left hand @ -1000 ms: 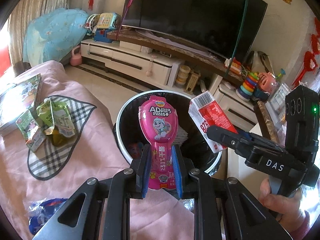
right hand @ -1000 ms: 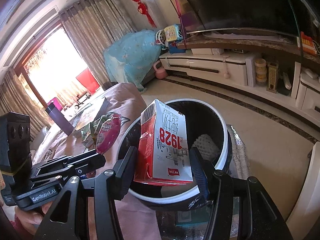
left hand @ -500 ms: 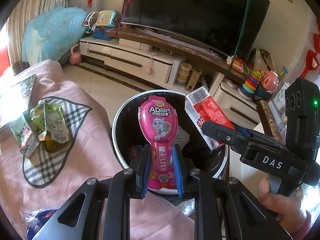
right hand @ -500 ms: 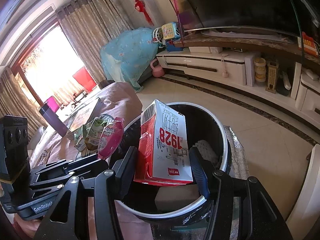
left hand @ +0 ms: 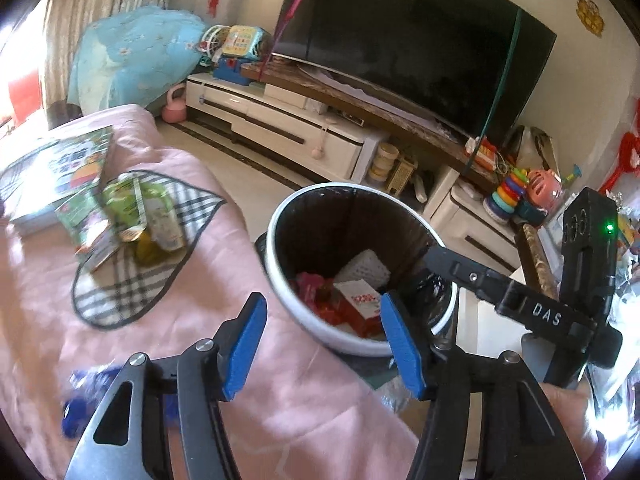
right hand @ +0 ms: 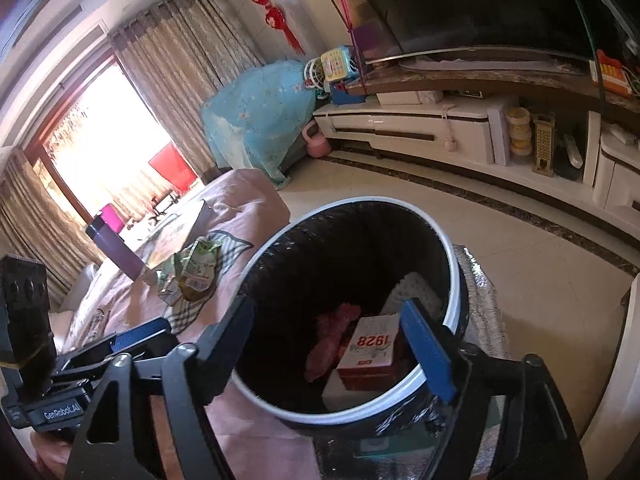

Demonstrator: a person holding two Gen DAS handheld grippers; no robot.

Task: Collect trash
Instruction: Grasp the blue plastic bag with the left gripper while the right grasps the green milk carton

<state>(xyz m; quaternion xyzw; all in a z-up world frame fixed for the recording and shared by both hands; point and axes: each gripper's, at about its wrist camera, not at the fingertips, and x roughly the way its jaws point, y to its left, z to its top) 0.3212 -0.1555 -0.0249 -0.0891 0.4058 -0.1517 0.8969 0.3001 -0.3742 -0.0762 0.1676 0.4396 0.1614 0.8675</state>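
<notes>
A round white-rimmed trash bin with a black liner stands beside the pink-covered table; it also shows in the right wrist view. Inside lie a red and white milk carton marked 1928 and a pink drink pouch. My left gripper is open and empty at the bin's near rim. My right gripper is open and empty over the bin mouth. Green pouches lie on a checked cloth on the table.
A blue wrapper lies on the pink cover at lower left. A book lies at far left. A TV cabinet and toys stand behind. A white foam pad lies in the bin.
Both grippers opened. The pink pouch left the left gripper and the milk carton left the right gripper; both now lie in the bin.
</notes>
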